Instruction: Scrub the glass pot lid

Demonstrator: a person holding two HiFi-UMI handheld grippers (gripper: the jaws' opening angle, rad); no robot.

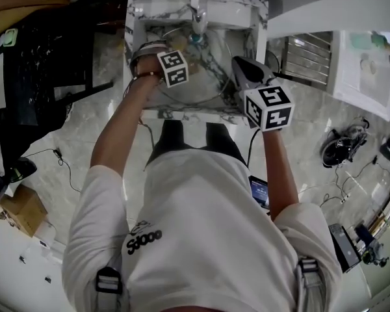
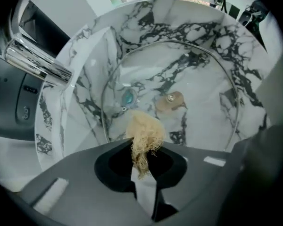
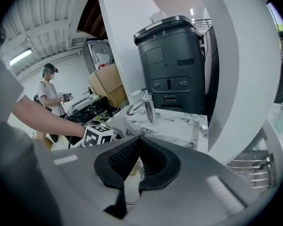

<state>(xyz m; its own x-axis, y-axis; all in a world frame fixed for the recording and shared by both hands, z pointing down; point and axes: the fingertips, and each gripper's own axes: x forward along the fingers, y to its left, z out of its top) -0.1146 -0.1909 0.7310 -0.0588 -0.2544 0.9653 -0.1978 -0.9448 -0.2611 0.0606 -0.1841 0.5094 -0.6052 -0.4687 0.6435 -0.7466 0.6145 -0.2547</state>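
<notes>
Jaws of left gripper [image 2: 142,149] clamp a pale straw-coloured fibre scrubber [image 2: 144,133], positioned close to the round clear glass pot lid [image 2: 203,74]. I read the right gripper [image 3: 136,167] as closed on that lid's rim. The lid leans inside the white, black-veined marble sink [image 2: 146,13], below the chrome tap [image 2: 35,62].

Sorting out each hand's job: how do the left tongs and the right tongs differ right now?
The left tongs pinch a tan fibrous scrubber; the right tongs are shut on the glass lid, apparently near its rim. The left tongs point down into the marble sink; the right tongs look level across it toward the faucet. Both are closed on something.
</notes>
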